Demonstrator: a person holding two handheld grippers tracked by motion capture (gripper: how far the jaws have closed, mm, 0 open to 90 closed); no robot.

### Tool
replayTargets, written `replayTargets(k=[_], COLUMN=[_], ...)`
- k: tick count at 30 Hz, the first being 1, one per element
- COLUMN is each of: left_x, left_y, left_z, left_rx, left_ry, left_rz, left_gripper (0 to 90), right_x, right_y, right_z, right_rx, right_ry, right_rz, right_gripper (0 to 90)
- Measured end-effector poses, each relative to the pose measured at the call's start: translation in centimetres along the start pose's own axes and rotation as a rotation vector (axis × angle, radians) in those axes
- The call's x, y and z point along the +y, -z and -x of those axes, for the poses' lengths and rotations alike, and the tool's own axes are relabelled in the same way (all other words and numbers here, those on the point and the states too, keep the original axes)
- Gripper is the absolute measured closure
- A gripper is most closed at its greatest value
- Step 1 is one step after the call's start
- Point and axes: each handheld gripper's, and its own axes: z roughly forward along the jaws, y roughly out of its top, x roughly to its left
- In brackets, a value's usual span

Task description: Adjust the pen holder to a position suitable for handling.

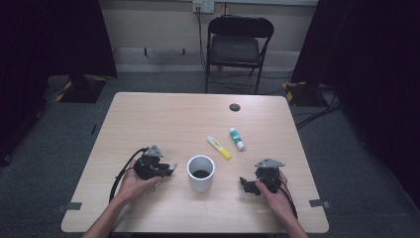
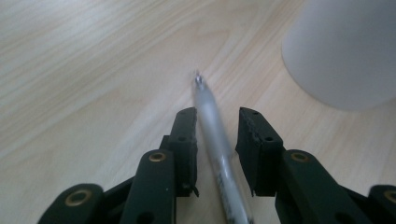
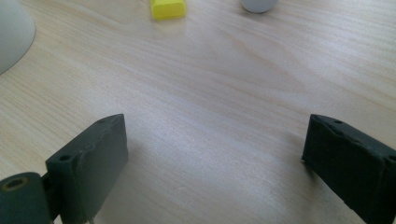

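Both forearms come in from below. The left hand (image 1: 132,184) holds the left gripper (image 1: 166,170) low, its fingers (image 2: 186,135) partly apart. The right hand (image 1: 275,193) holds the right gripper (image 1: 246,184) low, its fingers (image 3: 93,163) spread wide.

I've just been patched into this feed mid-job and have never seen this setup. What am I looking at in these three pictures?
A person sits at a wooden table, holding a hand-held gripper in each hand. The high view looks down from above; the other two pictures come from cameras riding on each gripper.

On the table: a white cup, a yellow highlighter, and a glue stick.

The left gripper has a pen lying between its jaws; one jaw touches it, the other stands clear, so it isn't clamped yet. The right gripper is wide open over bare wood.
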Motion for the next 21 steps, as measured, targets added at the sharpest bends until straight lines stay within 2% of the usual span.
replayTargets(k=[1, 4, 6, 7, 13, 16, 17, 18, 20, 21], left_x=[0.2, 0.5, 0.4, 0.3, -0.1, 0.1, 0.1, 0.0, -0.2, -0.1], left_y=[-0.2, -0.6, -0.6, -0.3, 0.0, 0.0, 0.1, 0.1, 0.1, 0.2], left_z=[0.1, 0.8, 0.9, 0.9, 0.9, 1.2, 1.2, 1.1, 0.9, 0.9], left_rx=[-0.004, 0.017, 0.026, 0.023, 0.020, 0.061, 0.061, 0.043, 0.039, 0.029], left_ry=[-0.010, -0.039, -0.043, -0.042, -0.035, -0.055, -0.065, -0.052, -0.034, -0.043], left_rz=[-0.004, -0.006, 0.005, -0.010, -0.003, -0.030, -0.033, -0.027, -0.012, -0.019], left_gripper=[68.4, 68.6, 68.3, 68.3, 68.6, 73.3, 75.0, 77.0, 79.2, 79.2], right_x=[0.0, 0.0, 0.0, 0.0, 0.0, 0.0, 0.0, 0.0, 0.0, 0.0], right_y=[0.0, 0.0, 0.0, 0.0, 0.0, 0.0, 0.0, 0.0, 0.0, 0.0], right_z=[0.0, 0.0, 0.0, 0.0, 0.0, 0.0, 0.0, 0.0, 0.0, 0.0], right_rx=[0.000, 0.000, 0.000, 0.000, -0.001, -0.001, -0.001, 0.000, 0.000, -0.001], right_ry=[0.000, 0.000, 0.000, 0.000, 0.000, -0.001, 0.000, 0.000, -0.001, -0.001], right_rz=[0.000, 0.000, 0.000, 0.000, 0.000, 0.001, 0.001, 0.001, 0.001, 0.001], right_gripper=[5.7, 5.7, 5.7, 5.7, 5.7, 5.7, 5.7, 5.7, 5.7, 5.7])
